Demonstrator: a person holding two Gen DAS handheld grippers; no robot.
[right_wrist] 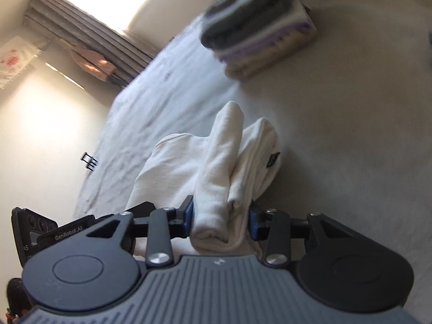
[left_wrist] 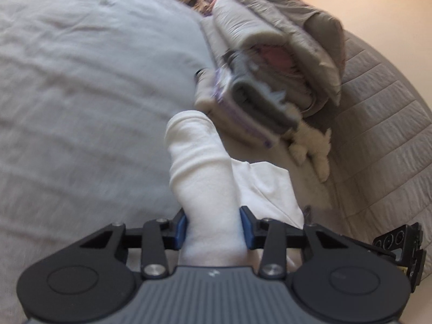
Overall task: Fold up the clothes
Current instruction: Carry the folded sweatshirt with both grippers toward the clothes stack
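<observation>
Both my tongs, left gripper (left_wrist: 213, 228) and right gripper (right_wrist: 221, 220), are clamped on the bunched white cotton garment (right_wrist: 216, 162), held over the pale grey bedsheet (left_wrist: 81, 108). Soft, light, floppy; judging thick folded edges give the best grip.

Lying across a wide bed (right_wrist: 351, 135) under a pale grey cover. Hanging beyond the bed, grey pleated curtains (right_wrist: 89, 35), sunlight glowing through. Standing behind the bed, cream walls (right_wrist: 40, 124); padding beside it, a grey quilted headboard (left_wrist: 378, 102).

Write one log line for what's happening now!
left gripper: shut on white garment | right gripper: same | folded stack: on bed
</observation>
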